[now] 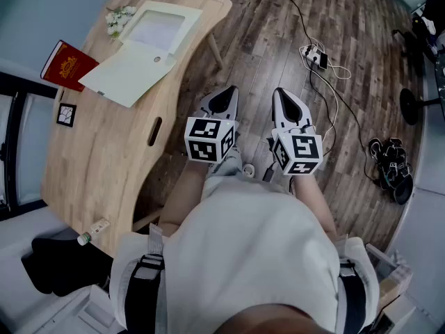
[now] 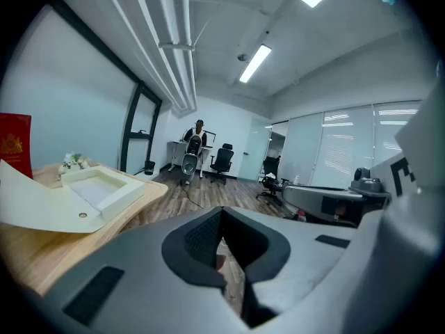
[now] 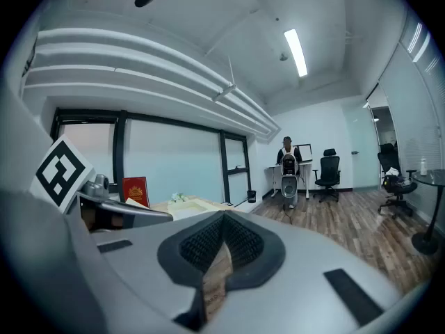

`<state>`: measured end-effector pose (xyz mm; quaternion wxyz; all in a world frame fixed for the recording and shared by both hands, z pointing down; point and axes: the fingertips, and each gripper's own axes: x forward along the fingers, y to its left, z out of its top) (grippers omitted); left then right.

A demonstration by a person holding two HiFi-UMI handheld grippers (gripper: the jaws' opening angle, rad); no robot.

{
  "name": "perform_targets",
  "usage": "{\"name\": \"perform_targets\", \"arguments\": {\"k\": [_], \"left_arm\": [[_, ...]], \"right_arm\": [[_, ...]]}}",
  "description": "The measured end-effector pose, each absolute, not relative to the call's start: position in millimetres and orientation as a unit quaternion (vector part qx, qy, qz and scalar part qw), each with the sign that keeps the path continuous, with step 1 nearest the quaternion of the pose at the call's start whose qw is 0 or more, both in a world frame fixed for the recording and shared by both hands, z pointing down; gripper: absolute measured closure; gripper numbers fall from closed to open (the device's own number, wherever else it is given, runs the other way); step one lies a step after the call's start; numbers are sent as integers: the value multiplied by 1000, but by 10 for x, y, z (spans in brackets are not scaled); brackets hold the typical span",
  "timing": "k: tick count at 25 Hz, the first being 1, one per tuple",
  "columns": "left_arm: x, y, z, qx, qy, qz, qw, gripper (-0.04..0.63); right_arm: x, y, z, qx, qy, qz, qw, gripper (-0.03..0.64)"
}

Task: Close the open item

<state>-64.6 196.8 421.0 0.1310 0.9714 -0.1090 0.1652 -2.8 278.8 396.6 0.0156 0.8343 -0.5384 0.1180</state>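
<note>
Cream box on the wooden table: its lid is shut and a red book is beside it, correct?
Not quite. The cream box is open, its lid folded out flat on the wooden table, as the head view shows. The red book is indeed beside it.

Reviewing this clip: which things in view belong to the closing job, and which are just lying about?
Job: open cream box on the table; left gripper and right gripper, both with jaws shut and empty.
Lying about: red book, white flowers, black-and-white card, power strip, sandals.
</note>
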Motion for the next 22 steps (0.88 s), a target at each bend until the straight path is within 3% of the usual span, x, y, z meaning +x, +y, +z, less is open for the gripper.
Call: {"name": "perform_targets", "arguments": {"k": [11,22], "left_arm": [[-887,2450,4208,973,-104,163,127,575],[-939,2293,4184,972,-121,159,121,575]], "right_arm": [[-260,3238,3901,829,-548,108,13,598],[-337,2996,3924,807,-579,113,16,597]]}}
